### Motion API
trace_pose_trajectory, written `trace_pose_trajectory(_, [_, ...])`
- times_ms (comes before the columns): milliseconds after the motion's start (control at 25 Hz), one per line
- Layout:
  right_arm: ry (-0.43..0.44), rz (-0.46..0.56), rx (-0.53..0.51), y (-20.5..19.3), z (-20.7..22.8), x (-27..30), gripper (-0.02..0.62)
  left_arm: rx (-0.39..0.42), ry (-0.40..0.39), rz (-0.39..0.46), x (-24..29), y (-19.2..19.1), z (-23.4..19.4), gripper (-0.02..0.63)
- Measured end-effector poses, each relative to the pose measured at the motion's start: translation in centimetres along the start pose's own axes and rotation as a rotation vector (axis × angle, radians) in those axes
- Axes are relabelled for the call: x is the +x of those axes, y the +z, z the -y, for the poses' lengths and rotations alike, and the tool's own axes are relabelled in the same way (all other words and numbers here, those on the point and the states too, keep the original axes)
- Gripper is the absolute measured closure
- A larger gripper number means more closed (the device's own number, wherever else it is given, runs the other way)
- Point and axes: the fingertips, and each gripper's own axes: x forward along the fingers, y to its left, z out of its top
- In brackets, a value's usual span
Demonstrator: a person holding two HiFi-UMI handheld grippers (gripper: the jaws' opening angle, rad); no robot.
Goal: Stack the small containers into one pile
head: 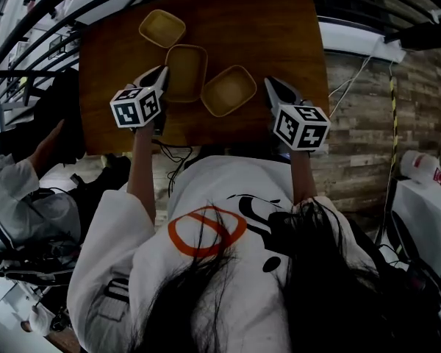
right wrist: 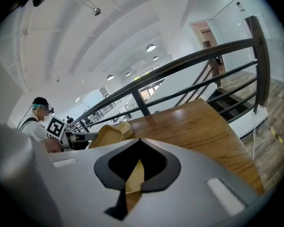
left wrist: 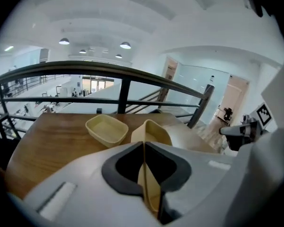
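Tan far container (head: 162,28) lies free on wooden table (head: 279,35), railing (left wrist: 124,96) beyond.

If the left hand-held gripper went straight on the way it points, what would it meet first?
The left hand-held gripper is shut on the middle container, which would go along. The far container lies slightly left of that line; the carried one might brush it, but depth is unclear.

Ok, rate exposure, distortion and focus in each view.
Head view: dim, underexposed; only the table reads well. Left gripper view: bright, fisheye with black corners, railing bowed, the container in the left gripper slightly soft up close. Right gripper view: bright, tilted, same black corners.
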Motion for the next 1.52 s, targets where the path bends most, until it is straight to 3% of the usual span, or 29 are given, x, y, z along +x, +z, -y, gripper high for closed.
trace_pose_trajectory(280, [-0.007,0.009,0.018,-0.1,0.6,-0.5,0.574,0.113,-0.228,-0.034,1.4,2.2,7.0,0.586])
trace_pose_trajectory(440, [-0.012,0.017,0.028,0.0,0.8,-1.0,0.574,0.167,-0.380,-0.134,3.0,1.0,10.3,0.588])
trace_pose_trajectory(600, [-0.016,0.022,0.034,-0.1,1.2,-1.5,0.574,0.154,-0.505,-0.257,5.3,-1.6,11.8,0.588])
trace_pose_trajectory(840, [-0.023,0.026,0.043,-0.5,2.1,-2.0,0.574,0.130,-0.615,-0.459,7.9,-5.9,12.7,0.587])
trace_pose_trajectory(960, [-0.024,0.025,0.044,-0.5,2.3,-2.1,0.574,0.136,-0.625,-0.527,8.6,-7.5,12.9,0.586])
trace_pose_trajectory(1080, [-0.021,0.022,0.042,-0.4,2.4,-2.1,0.574,0.176,-0.587,-0.538,9.4,-8.0,12.7,0.583])
trace_pose_trajectory(1200, [-0.014,0.017,0.035,-0.6,2.8,-2.2,0.574,0.199,-0.574,-0.497,9.9,-8.1,13.1,0.568])
trace_pose_trajectory(1320, [-0.004,0.009,0.025,-0.9,2.9,-2.0,0.574,0.208,-0.574,-0.439,9.8,-7.5,13.3,0.476])
trace_pose_trajectory(1520, [0.009,-0.003,0.005,-0.4,2.8,-1.5,0.574,0.180,-0.541,-0.367,9.1,-5.5,12.6,0.469])
